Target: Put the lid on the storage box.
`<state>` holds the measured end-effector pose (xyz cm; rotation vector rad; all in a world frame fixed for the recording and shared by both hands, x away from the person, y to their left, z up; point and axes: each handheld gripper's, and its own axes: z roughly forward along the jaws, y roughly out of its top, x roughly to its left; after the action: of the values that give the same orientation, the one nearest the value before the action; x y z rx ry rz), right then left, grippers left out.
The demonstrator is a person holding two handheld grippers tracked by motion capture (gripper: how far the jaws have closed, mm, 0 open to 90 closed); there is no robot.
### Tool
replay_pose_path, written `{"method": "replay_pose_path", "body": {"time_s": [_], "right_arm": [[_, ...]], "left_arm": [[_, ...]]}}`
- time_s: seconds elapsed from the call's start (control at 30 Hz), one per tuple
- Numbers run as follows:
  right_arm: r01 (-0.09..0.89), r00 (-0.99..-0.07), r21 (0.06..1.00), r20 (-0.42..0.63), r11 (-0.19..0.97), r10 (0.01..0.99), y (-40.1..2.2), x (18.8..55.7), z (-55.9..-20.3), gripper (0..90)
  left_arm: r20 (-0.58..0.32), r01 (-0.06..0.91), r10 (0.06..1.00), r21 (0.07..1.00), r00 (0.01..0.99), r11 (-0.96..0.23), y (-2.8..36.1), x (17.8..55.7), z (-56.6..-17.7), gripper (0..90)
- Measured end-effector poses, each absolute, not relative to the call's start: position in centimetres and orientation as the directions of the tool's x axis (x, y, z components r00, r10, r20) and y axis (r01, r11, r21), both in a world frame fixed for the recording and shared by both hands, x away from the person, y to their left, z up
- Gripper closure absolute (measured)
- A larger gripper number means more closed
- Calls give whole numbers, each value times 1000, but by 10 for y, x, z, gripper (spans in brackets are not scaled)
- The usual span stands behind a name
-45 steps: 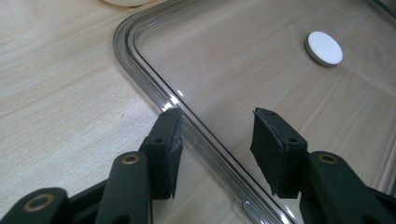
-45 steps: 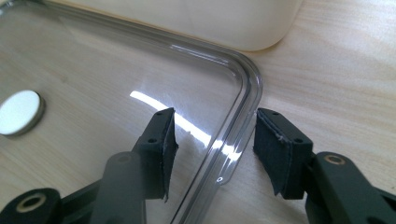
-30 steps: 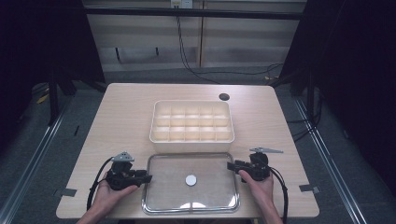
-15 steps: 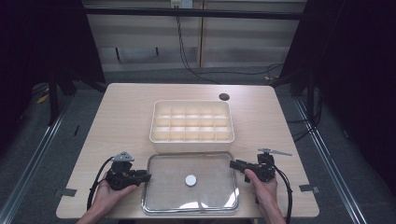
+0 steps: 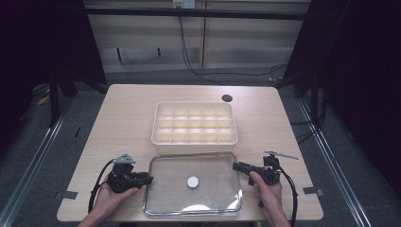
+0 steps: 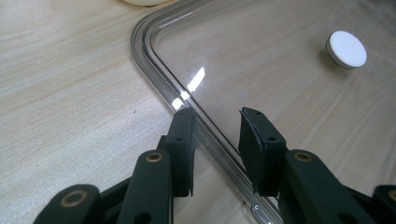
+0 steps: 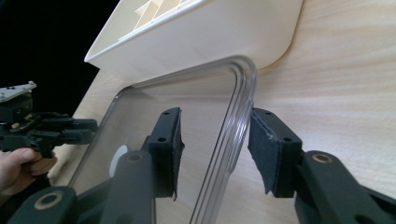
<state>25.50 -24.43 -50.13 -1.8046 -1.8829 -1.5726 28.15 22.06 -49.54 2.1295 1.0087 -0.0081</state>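
Observation:
A clear plastic lid [image 5: 208, 198] with a white round knob [image 5: 192, 181] lies flat on the table, in front of a cream compartment box [image 5: 194, 142]. My left gripper [image 5: 150, 179] is at the lid's left edge. Its jaws have just been closing, and in the left gripper view [image 6: 217, 126] they straddle the lid's rim [image 6: 280, 79] with a gap left. My right gripper [image 5: 235, 166] is at the right edge. Its jaws have just been opening, and its pads [image 7: 215, 130] stand either side of the rim [image 7: 154, 102] without pressing. The left gripper [image 7: 91, 125] shows across the lid.
The box's [image 7: 201, 37] near wall almost touches the lid's far edge. A dark round hole [image 5: 227, 98] sits at the table's back right. Grey tape marks [image 5: 69, 194] [image 5: 312, 190] lie near the front corners. Cables trail from both grippers toward the table's front edge.
My right hand has shifted slightly to the right along the lid's edge. The left hand and the lid have stayed where they were.

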Motion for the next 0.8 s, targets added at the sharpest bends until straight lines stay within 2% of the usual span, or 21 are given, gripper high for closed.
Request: {"method": "replay_pose_path", "body": {"time_s": [0.07,0.13,0.33,0.47,0.57,0.6,0.67,0.77,0.8], "right_arm": [[789,-305,573,679,-223,668,-241,255,-502,564],[792,-324,587,634,-165,703,-232,258,-500,544],[797,-347,584,648,-151,678,-235,258,-500,595],[792,-358,590,661,-161,660,-237,258,-499,670],[777,-375,606,663,-171,647,-238,257,-496,691],[771,-379,616,648,-162,661,-238,256,-495,694],[765,-387,621,655,-171,649,-239,254,-493,709],[757,-390,627,657,-181,645,-240,254,-492,720],[752,-397,632,661,-188,637,-241,253,-490,730]], "left_arm": [[-316,661,646,635,695,-401,219,281,-496,662],[-294,651,651,637,700,-412,217,279,-495,654],[-303,654,648,638,699,-407,217,280,-495,648],[-310,655,644,638,699,-404,218,280,-495,632],[-319,662,645,635,694,-398,217,280,-495,598],[-298,649,644,637,705,-415,215,279,-494,587],[-308,656,646,636,698,-406,215,279,-494,521],[-313,659,647,637,696,-400,217,280,-494,479],[-352,676,638,633,685,-378,219,281,-495,453]]}}
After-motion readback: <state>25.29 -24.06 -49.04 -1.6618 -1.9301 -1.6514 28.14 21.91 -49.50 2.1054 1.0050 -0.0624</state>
